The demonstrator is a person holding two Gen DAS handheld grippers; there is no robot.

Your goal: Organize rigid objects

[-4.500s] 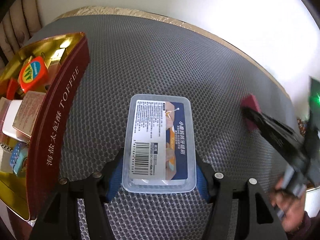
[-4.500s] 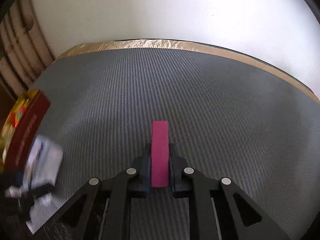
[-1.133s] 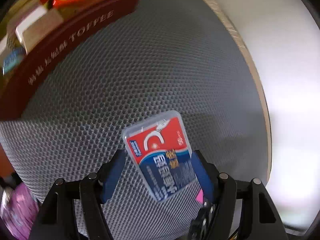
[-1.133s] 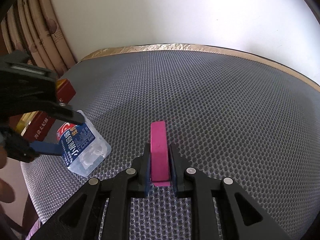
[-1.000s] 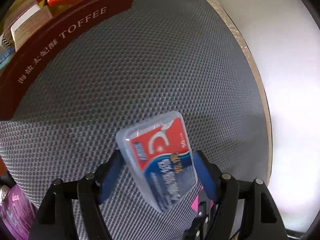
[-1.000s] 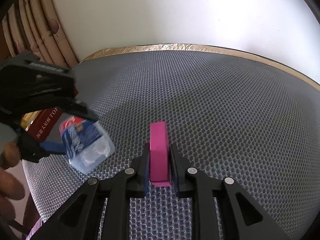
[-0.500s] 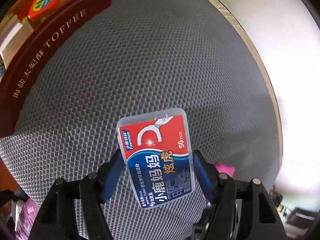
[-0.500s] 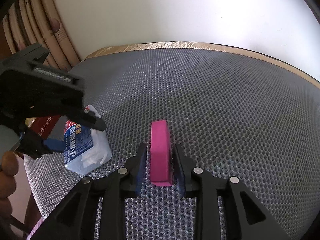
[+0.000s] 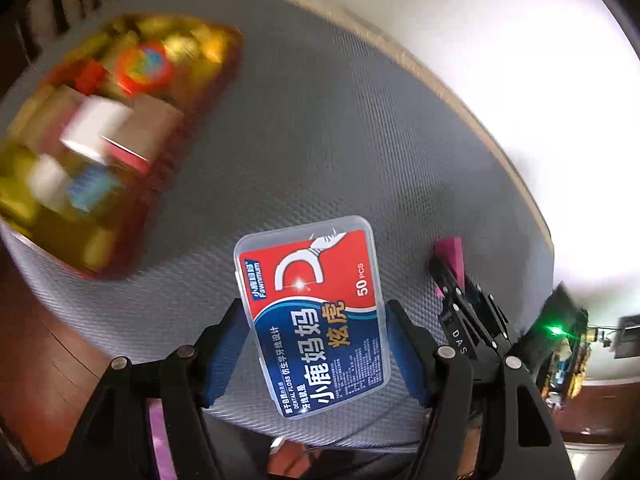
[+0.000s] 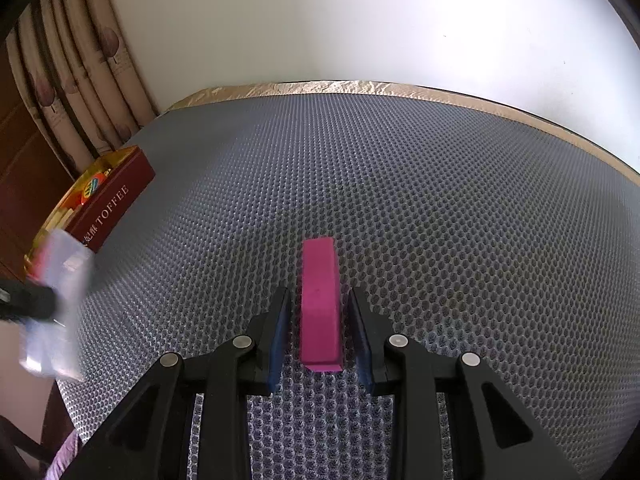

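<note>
My left gripper (image 9: 314, 344) is shut on a clear plastic dental floss box (image 9: 312, 312) with a red and blue label and holds it above the grey mesh mat (image 9: 320, 140). The box shows blurred at the left of the right wrist view (image 10: 56, 300). My right gripper (image 10: 318, 328) is open, its jaws standing on either side of a magenta block (image 10: 320, 304) that rests on the mat (image 10: 440, 200). The block and right gripper also show in the left wrist view (image 9: 450, 252). The dark red toffee tin (image 9: 100, 140) with several small items lies left.
The toffee tin (image 10: 104, 204) sits at the mat's left edge, near curtains (image 10: 68, 80). A gold-trimmed mat border (image 10: 360, 90) runs along the white wall. Dark wood floor (image 9: 40, 360) lies below the mat's near edge.
My right jaws have opened and let go of the magenta block, which now rests on the mat. My left gripper swung with the floss box, bringing the toffee tin's inside into view.
</note>
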